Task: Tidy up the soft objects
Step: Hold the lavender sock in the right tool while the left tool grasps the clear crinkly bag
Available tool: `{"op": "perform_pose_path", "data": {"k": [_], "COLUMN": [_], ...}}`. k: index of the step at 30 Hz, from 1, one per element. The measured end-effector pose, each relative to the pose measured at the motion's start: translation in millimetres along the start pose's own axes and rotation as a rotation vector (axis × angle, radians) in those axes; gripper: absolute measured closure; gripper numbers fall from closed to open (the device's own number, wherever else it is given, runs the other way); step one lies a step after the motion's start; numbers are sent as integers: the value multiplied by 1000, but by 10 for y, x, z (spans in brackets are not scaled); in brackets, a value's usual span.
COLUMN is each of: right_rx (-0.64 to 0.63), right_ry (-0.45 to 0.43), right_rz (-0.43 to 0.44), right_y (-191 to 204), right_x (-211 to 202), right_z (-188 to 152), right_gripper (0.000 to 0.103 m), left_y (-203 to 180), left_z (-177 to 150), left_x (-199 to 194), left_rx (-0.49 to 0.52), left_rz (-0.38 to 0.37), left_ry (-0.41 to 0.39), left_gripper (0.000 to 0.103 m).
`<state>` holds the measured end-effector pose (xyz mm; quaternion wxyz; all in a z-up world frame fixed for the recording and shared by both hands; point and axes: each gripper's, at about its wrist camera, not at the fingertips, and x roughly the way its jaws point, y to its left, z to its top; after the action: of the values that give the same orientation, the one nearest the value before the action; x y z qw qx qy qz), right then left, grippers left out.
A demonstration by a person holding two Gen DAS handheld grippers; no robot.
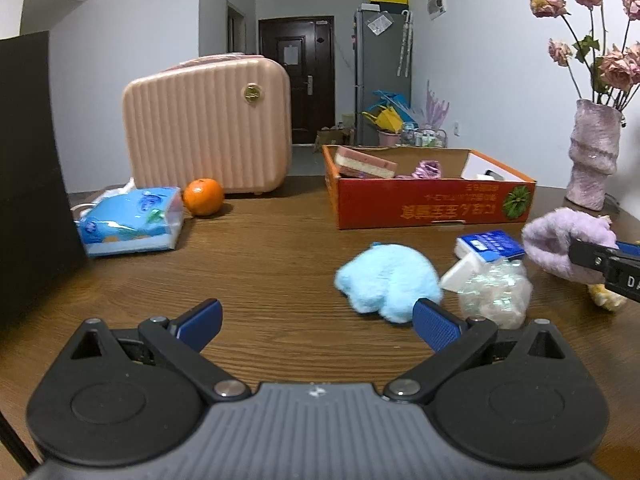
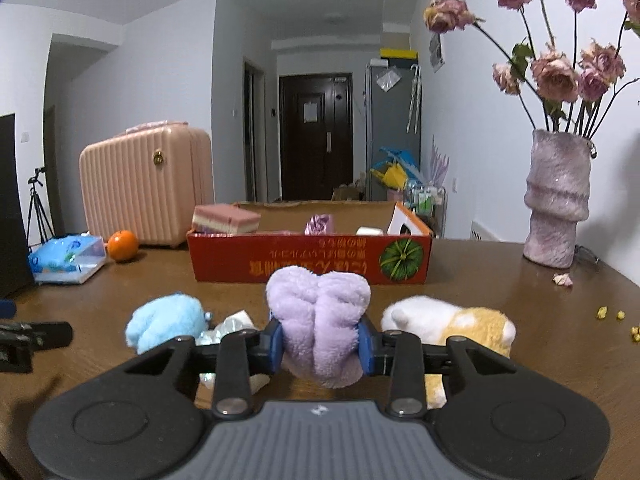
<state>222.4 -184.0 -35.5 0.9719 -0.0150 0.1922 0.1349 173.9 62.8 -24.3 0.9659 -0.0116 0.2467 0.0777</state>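
My right gripper is shut on a fluffy purple plush, squeezed between the blue pads just above the table. From the left wrist view that purple plush shows at the far right with the right gripper clamped on it. My left gripper stands open low over the table, nothing between its fingers. A light blue plush lies just ahead of its right finger. The light blue plush sits left of the purple one, and a white and yellow plush lies to its right. The red cardboard box stands behind.
A crinkly clear bag, a white block and a blue pack lie beside the blue plush. A tissue pack, an orange and a pink case stand at back left. A vase of dried roses stands at right.
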Motion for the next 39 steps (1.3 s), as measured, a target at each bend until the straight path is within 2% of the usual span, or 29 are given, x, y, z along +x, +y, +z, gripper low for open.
{"op": "perform_pose_path", "data": {"k": [8, 18, 26, 34, 39], "right_rx": [-10, 12, 36, 34, 31], "right_ry": [-77, -148, -155, -145, -132], "right_rz": [-5, -53, -100, -112, -117], "right_y": [-101, -459, -704, -719, -707], "right_x": [-123, -239, -213, -173, -132], "right_z": [57, 112, 133, 97, 68], "right_gripper": [68, 68, 68, 68, 68], "left_y": [-356, -774, -1002, -1100, -1203], "left_z": [28, 77, 114, 94, 104], "left_x": [59, 218, 358, 584, 643], "left_rx": [16, 37, 54, 64, 107], "left_rz": [-29, -60, -73, -75, -96], "left_ry": [13, 23, 34, 60, 30], "left_gripper": [0, 0, 0, 0, 1]}}
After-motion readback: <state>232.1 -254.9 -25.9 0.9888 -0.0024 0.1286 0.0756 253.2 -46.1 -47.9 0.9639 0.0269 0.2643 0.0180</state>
